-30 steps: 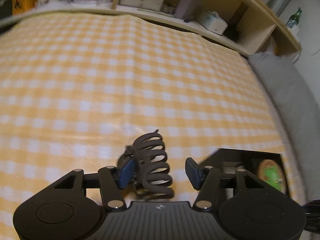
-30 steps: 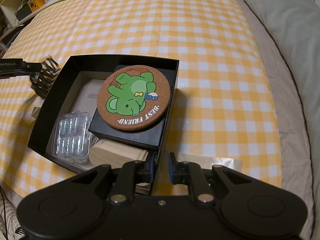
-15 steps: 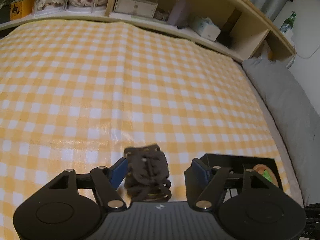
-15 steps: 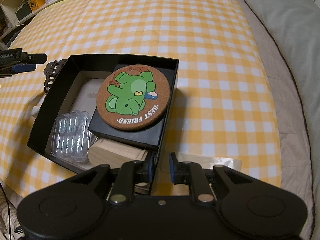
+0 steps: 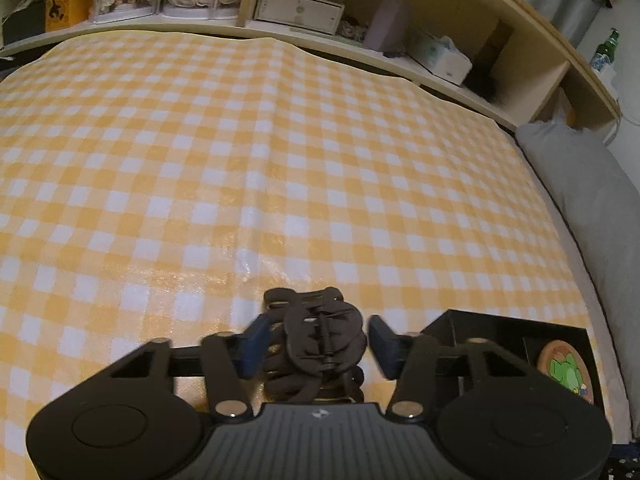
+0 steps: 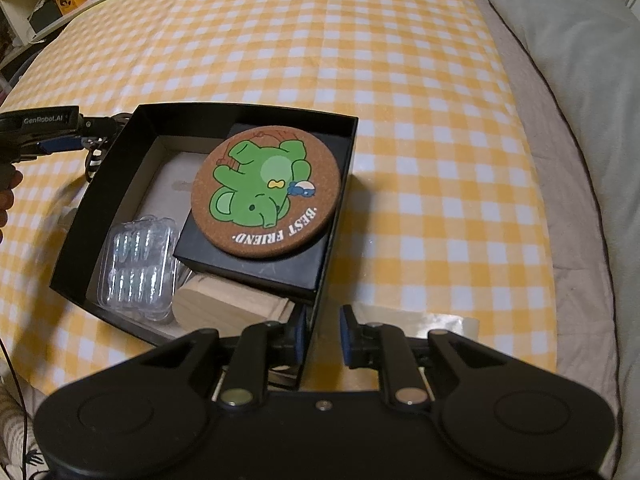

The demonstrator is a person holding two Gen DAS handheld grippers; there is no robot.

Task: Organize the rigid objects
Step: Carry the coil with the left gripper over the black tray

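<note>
left gripper: its jaws are closing, with a dark brown hair claw clip between them. the left blue pad lies against the clip's side, while a narrow gap shows at the right pad, so the clip is not yet clamped on both sides.
hair claw clip: it sits low over the yellow and white checked cloth, just left of the black box. in the right wrist view only its edge shows, beside the box's far left corner.
person's hand: a small part shows at the left edge, behind the left gripper's handle.
black box: open-topped, resting on the cloth. its near right wall runs down between the right gripper's fingers.
inside the box: a clear plastic blister tray on the left, a pale wooden block at the near side, and a smaller black box on the right.
cork coaster: round, printed with a green elephant and the words "best friend", lying on top of the smaller black box.
right gripper: nearly closed, straddling the box's near wall. the left pad is against the wall and the right pad stands a little off it, so i cannot tell whether it truly grips.
grey pillow: lies along the far right, beyond the cloth's edge.
</note>
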